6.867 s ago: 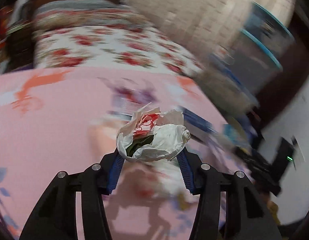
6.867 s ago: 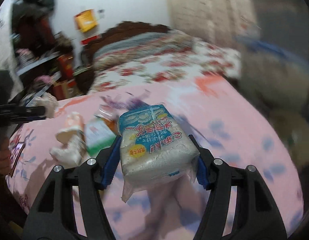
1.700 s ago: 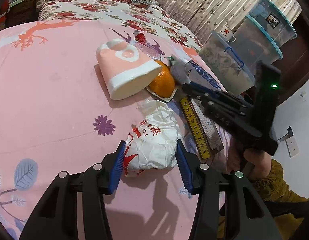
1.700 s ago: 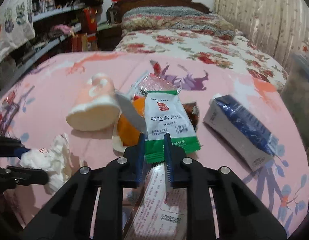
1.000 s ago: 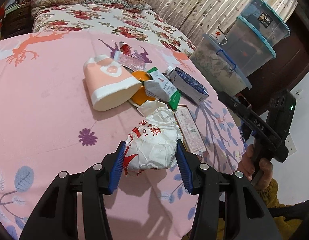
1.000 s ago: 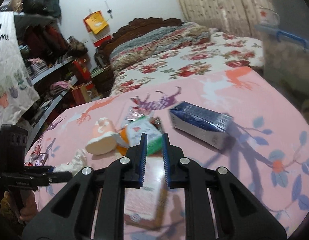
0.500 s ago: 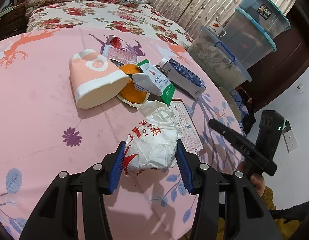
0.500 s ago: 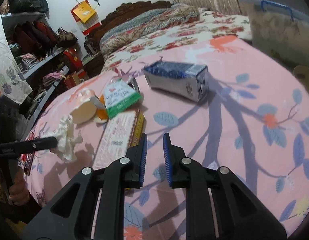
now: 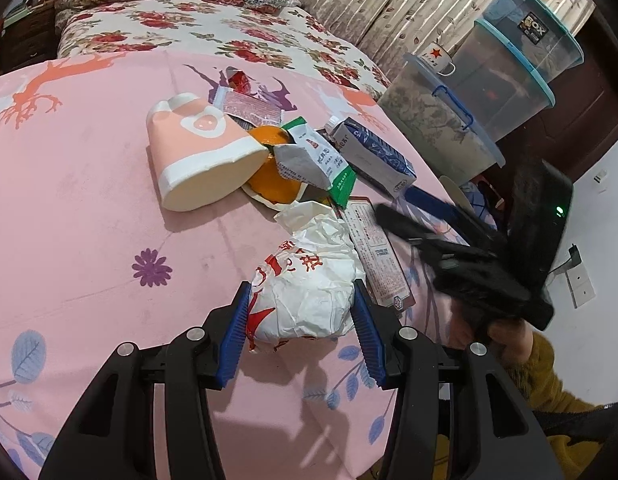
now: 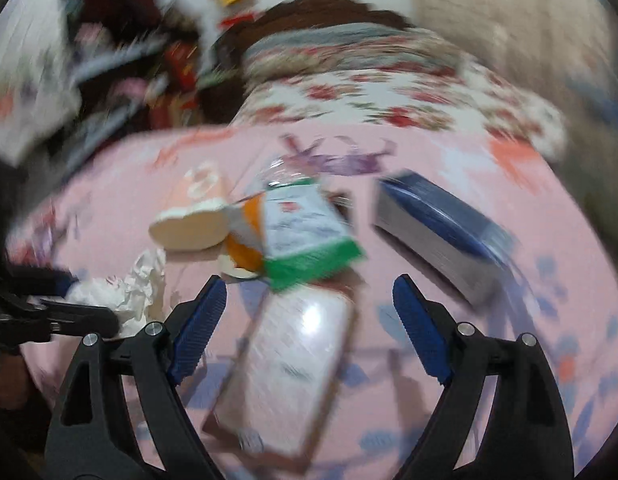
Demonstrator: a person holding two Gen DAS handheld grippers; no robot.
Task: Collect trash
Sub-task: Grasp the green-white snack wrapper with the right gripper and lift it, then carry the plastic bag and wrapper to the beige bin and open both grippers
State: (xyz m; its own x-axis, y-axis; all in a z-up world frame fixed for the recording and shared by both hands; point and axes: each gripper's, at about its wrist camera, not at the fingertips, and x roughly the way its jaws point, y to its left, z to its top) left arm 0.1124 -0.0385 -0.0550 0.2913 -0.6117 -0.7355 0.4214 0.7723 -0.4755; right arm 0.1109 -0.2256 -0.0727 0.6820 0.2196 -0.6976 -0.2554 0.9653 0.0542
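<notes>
Pink-sheeted bed carries the trash heap at its centre. Blue carton lies at 2 o'clock of the right gripper; flat printed box sits directly between its jaws, which have just been opening wide and grip nothing. Left gripper is clamped on the crumpled white wrapper. Risk: the fast, blurred approach may overshoot, scattering the green sachet at 12 o'clock
</notes>
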